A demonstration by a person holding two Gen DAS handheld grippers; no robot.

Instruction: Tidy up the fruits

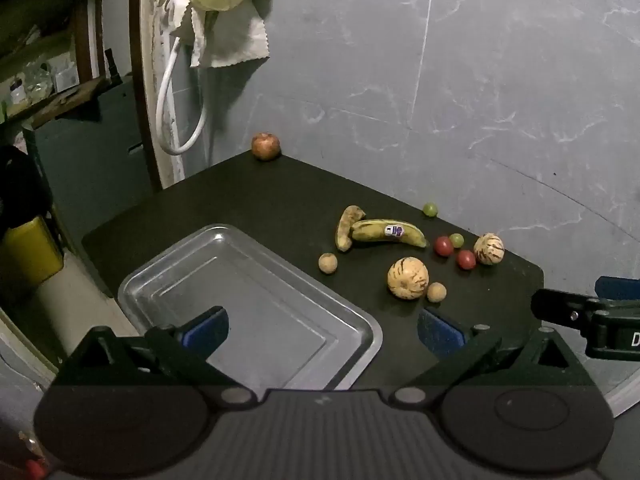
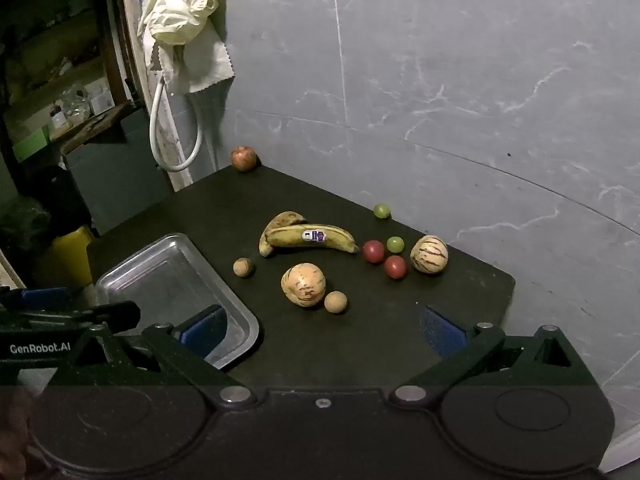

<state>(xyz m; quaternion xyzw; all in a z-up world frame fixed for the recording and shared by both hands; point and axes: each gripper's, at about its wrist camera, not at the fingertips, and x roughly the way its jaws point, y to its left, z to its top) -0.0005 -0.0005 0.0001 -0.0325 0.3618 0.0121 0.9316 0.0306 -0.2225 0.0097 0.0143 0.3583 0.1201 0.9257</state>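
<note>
Both claws are spread wide and empty, tilted down over the dark worktop (image 1: 248, 200). Left claw (image 1: 322, 330) hangs above the empty metal tray (image 1: 132, 284), right claw (image 2: 322, 330) sits near the fruit. Two bananas (image 2: 312, 236) lie touching, with striped melons (image 2: 303, 284), red tomatoes (image 2: 373, 251) and green grapes (image 2: 395, 244) scattered beside them. An apple (image 2: 243, 158) sits alone at the far corner.

Both wrist views look forward and steeply down from just above the near edge of the dark tabletop (image 1: 256, 200), toward its far edge at the grey wall. The left view sits over the metal tray (image 1: 248, 300) at the near left corner; the right view hangs further right. Both share the tray and the fruit cluster around the banana (image 2: 312, 238).
</note>
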